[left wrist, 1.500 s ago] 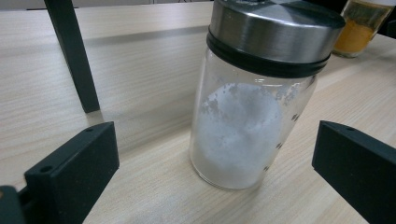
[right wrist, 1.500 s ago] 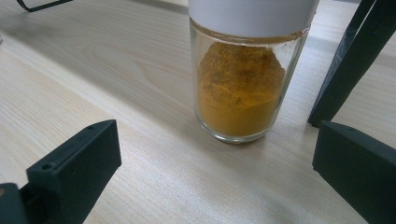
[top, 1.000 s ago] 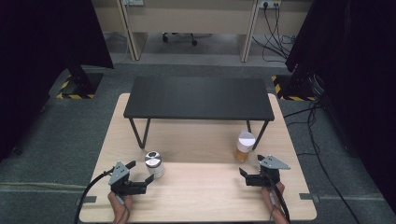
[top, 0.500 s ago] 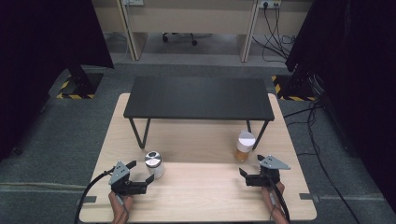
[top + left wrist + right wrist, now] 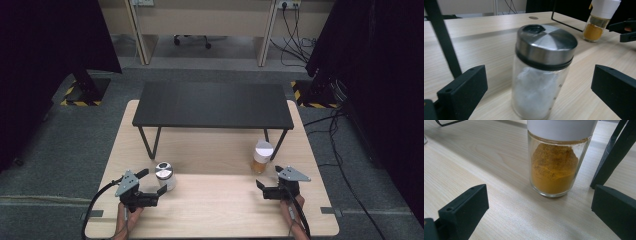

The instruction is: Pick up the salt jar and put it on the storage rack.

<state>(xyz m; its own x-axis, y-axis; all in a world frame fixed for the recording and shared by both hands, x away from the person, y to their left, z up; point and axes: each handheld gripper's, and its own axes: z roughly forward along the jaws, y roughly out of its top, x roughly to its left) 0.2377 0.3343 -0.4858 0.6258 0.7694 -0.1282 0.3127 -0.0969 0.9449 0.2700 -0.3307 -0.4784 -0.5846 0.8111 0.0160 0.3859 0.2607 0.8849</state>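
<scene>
A glass shaker with a steel lid (image 5: 164,175) (image 5: 541,77), holding white powder, stands upright on the wooden table (image 5: 215,200). My left gripper (image 5: 152,183) (image 5: 539,100) is open, its jaws on either side of the shaker without touching it. A glass jar with a white cap (image 5: 261,156) (image 5: 557,161), holding orange-yellow powder, stands upright at the right, also seen in the left gripper view (image 5: 600,21). My right gripper (image 5: 268,179) (image 5: 539,217) is open just in front of the jar, apart from it.
A low black table (image 5: 213,105) on thin metal legs stands on the far half of the wooden table. One leg (image 5: 612,152) rises just right of the orange jar, another leg (image 5: 444,40) to the left of the shaker. Cables trail off the near edge.
</scene>
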